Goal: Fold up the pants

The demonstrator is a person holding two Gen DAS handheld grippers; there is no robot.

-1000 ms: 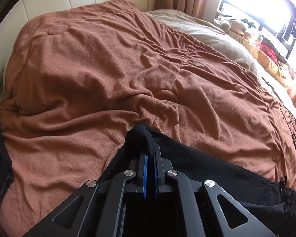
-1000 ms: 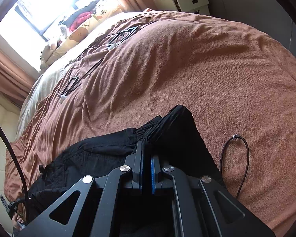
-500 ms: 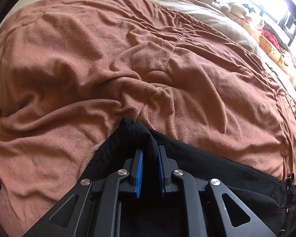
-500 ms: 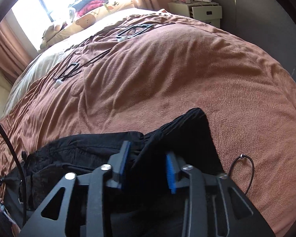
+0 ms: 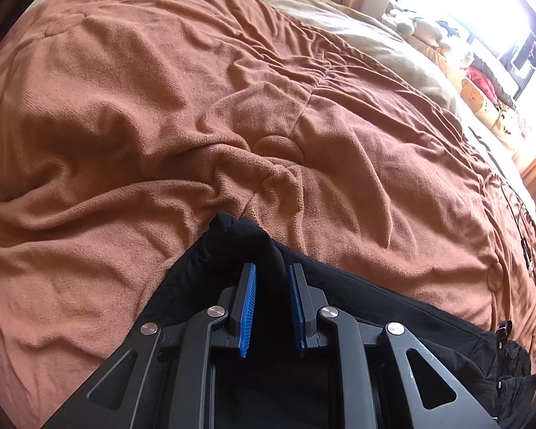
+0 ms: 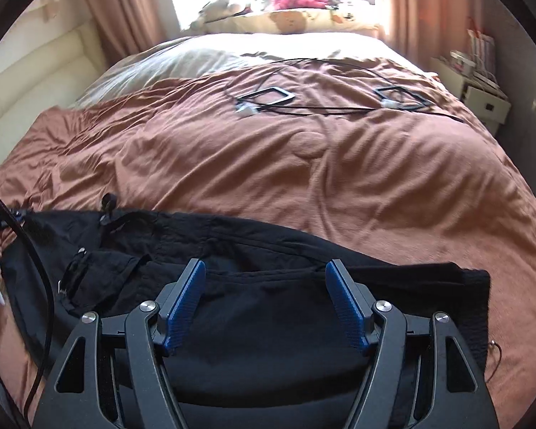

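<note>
The black pants lie flat on the brown blanket of the bed, at its near edge, with one end spread to the left and a ribbed cuff to the right.

The right hand-held gripper hangs above the middle of the pants. Its jaws are opening wide and the blue pads do not touch the cloth.

The left hand-held gripper is only a little apart. A raised corner of the pants stands between its pads, but the pads do not press on it.

Some black cables lie farther away on the blanket.
</note>
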